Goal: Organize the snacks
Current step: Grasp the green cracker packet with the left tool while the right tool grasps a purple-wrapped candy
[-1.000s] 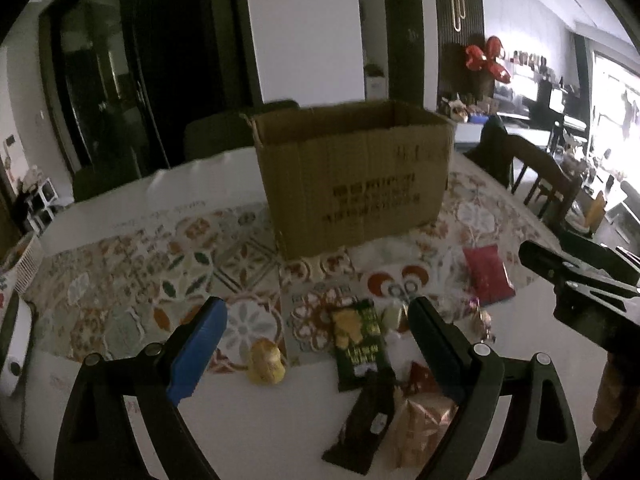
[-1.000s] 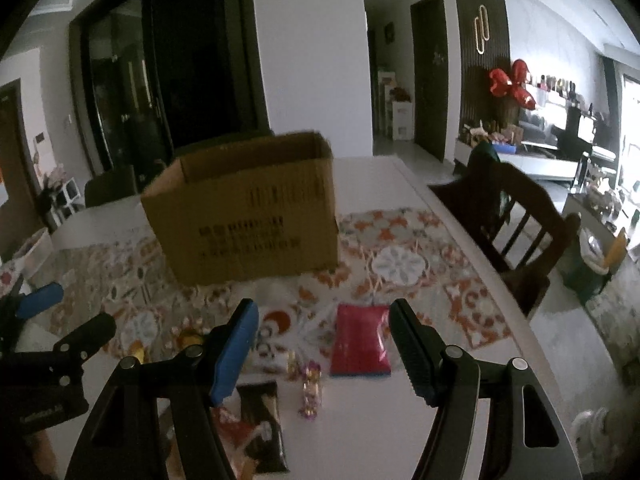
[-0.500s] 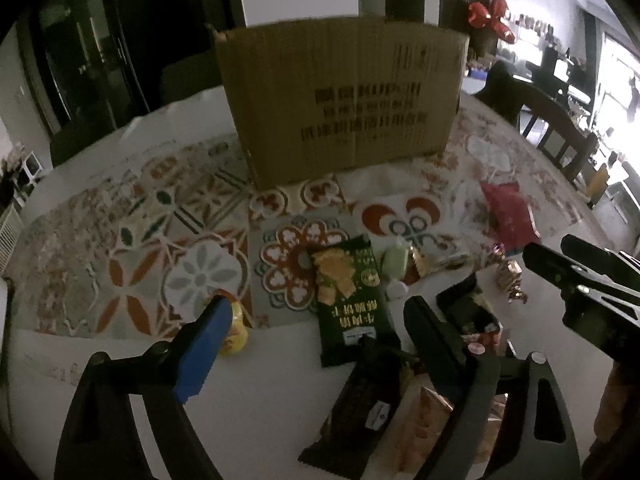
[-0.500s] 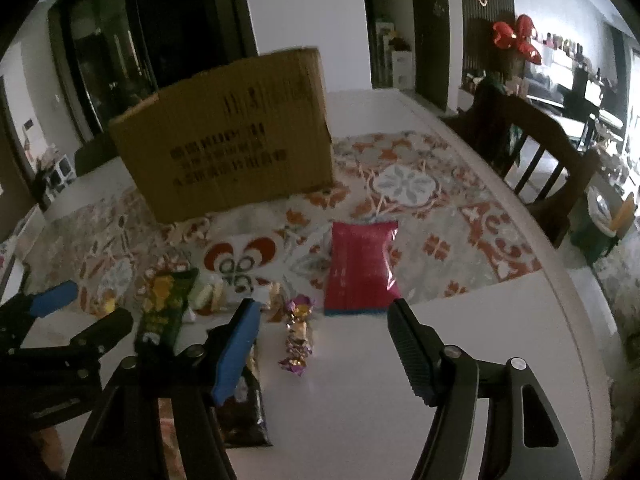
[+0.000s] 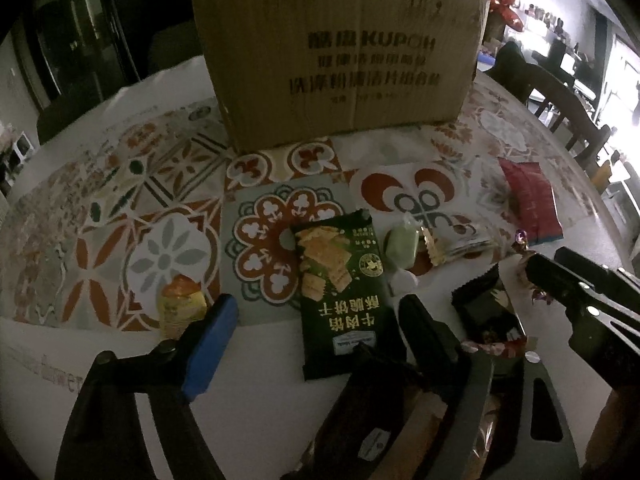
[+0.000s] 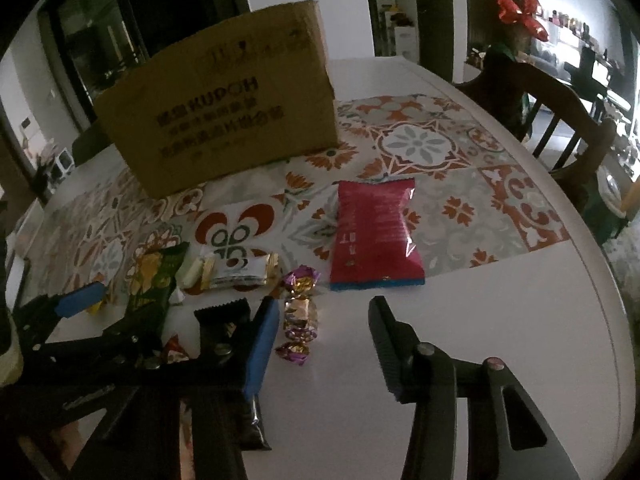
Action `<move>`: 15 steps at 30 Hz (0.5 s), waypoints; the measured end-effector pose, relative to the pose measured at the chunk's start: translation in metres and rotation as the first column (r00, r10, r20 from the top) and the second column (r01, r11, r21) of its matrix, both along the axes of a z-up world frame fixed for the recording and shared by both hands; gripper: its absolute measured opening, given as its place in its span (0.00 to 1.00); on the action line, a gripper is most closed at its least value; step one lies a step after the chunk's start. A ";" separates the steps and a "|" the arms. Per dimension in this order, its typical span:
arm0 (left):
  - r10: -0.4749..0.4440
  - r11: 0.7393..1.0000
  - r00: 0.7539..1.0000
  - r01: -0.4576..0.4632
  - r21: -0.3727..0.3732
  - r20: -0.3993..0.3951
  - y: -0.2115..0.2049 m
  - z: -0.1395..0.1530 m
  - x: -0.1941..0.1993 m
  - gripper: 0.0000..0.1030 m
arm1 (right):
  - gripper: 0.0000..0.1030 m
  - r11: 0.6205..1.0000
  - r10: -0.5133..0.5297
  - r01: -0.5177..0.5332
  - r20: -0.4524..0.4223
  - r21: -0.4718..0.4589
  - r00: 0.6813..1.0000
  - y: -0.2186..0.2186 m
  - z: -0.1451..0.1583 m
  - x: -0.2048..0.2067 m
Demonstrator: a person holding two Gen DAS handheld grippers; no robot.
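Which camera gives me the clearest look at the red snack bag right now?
The right wrist view: the red snack bag lies flat, whole and unobstructed ahead of the open right hand-held gripper. The left wrist view shows it only small, squeezed by the fisheye at the right edge.

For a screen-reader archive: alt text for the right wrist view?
The open right gripper hovers over a table beside purple-wrapped candies, with a red snack bag ahead and a cardboard box behind.
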State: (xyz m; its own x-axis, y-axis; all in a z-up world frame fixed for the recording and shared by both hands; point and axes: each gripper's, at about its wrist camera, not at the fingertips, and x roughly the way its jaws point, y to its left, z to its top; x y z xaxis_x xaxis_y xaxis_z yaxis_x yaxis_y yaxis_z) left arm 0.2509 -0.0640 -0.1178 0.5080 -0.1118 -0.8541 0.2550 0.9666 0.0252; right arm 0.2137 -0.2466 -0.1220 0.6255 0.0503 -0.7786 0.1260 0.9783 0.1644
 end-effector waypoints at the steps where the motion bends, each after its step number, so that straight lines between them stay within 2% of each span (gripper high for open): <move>1: 0.002 1.000 1.000 -0.002 -0.008 -0.007 0.000 -0.001 0.001 0.78 | 0.41 1.000 0.001 -0.001 -0.005 0.004 1.000 0.000 -0.002 0.001; 7: 0.011 1.000 1.000 -0.012 -0.016 -0.017 0.001 -0.005 0.005 0.74 | 0.32 1.000 0.013 -0.013 -0.014 -0.005 1.000 0.003 -0.007 0.005; 9: 0.012 1.000 1.000 -0.012 -0.019 -0.012 0.001 -0.005 0.006 0.68 | 0.28 1.000 0.017 -0.017 -0.012 -0.004 1.000 0.003 -0.007 0.005; 11: 0.005 1.000 1.000 -0.006 -0.027 -0.004 0.000 -0.003 0.006 0.49 | 0.19 1.000 0.026 -0.026 -0.011 -0.009 1.000 0.005 -0.007 0.005; 12: 0.003 0.999 1.000 -0.003 -0.033 -0.004 0.000 -0.003 0.006 0.45 | 0.17 0.999 0.033 -0.033 -0.011 -0.015 0.999 0.006 -0.008 0.005; 15: 0.003 1.000 1.000 -0.003 -0.031 0.001 0.000 -0.003 0.008 0.42 | 0.17 0.999 0.041 -0.041 -0.007 -0.018 0.999 0.007 -0.008 0.004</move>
State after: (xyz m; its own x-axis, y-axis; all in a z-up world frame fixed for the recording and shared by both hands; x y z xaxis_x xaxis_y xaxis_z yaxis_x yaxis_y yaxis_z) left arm 0.2586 -0.0643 -0.1203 0.5092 -0.1365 -0.8497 0.2525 0.9676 -0.0041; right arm 0.2181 -0.2391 -0.1296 0.6180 0.0618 -0.7837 0.0871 0.9854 0.1463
